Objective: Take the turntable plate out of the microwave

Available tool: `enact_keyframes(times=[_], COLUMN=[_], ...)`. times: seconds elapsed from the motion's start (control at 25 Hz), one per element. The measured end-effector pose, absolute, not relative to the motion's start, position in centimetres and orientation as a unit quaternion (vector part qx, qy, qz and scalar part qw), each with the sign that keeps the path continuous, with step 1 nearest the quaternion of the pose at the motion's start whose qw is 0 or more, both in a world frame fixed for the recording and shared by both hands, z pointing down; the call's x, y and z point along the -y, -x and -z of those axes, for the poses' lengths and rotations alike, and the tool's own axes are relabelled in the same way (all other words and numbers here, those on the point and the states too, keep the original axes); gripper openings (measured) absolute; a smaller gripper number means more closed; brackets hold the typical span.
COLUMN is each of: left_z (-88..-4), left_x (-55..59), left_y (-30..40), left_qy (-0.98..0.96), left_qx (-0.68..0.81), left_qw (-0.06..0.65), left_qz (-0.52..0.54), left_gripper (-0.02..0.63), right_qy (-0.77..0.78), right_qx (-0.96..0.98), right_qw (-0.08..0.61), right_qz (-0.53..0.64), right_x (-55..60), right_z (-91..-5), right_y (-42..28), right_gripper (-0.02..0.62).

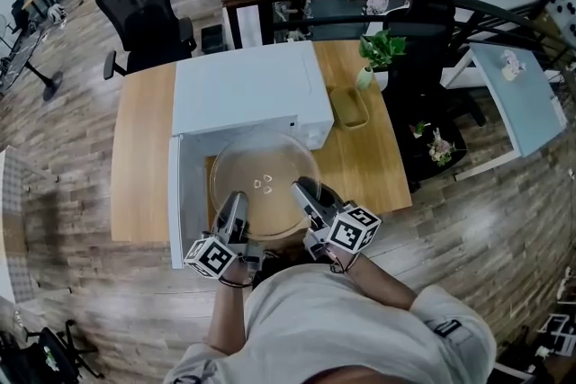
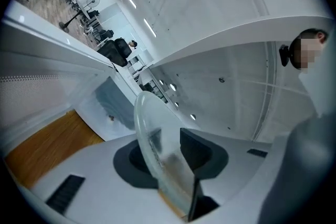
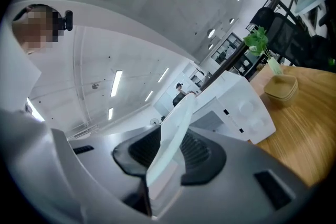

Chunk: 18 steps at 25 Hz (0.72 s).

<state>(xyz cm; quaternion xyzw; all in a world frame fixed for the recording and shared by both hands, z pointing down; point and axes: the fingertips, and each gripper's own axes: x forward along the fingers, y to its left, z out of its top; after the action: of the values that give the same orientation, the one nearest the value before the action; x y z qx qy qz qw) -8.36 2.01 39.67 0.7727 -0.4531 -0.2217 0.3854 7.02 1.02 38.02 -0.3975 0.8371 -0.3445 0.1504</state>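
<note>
The clear glass turntable plate (image 1: 265, 183) hangs level in front of the white microwave (image 1: 245, 87), outside its opening. My left gripper (image 1: 233, 209) is shut on the plate's near left rim, and my right gripper (image 1: 306, 195) is shut on its near right rim. In the left gripper view the plate (image 2: 157, 149) stands edge-on between the dark pads (image 2: 197, 147). The right gripper view shows the plate's rim (image 3: 173, 139) clamped between its ribbed pads (image 3: 197, 152), with the microwave (image 3: 239, 107) beyond.
The microwave door (image 1: 175, 193) stands swung open at the left, beside my left gripper. A tan dish (image 1: 349, 107) and a potted plant (image 1: 378, 54) sit on the wooden table (image 1: 139, 148) right of the microwave. A black office chair (image 1: 144, 9) stands behind the table.
</note>
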Motion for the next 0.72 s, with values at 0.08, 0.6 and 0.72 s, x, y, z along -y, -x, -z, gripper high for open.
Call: enact_keyframes(times=[0.08,0.6,0.72], left_z=[-39.0,-35.9,-35.5], left_x=[-1.9,0.0,0.2], left_y=[8.4,7.5,7.1], left_qy=[-0.773,-0.786,-0.787], left_qx=[0.454,0.456,0.455], left_qw=[0.381,0.348,0.345], left_qz=[0.226,0.232,0.234], left_gripper=[0.136,0.135,0.135], right_qy=[0.393,0.376,0.376], right_qx=[-0.842,-0.856,-0.857], right_qw=[0.151,0.171,0.171], right_qz=[0.337,0.311,0.309], right_x=[-0.8,1.2,1.3], right_z=[-37.3,-34.6,-34.2], right_y=[-7.0,-8.0,-8.3], right_gripper=[0.117,0.120,0.120])
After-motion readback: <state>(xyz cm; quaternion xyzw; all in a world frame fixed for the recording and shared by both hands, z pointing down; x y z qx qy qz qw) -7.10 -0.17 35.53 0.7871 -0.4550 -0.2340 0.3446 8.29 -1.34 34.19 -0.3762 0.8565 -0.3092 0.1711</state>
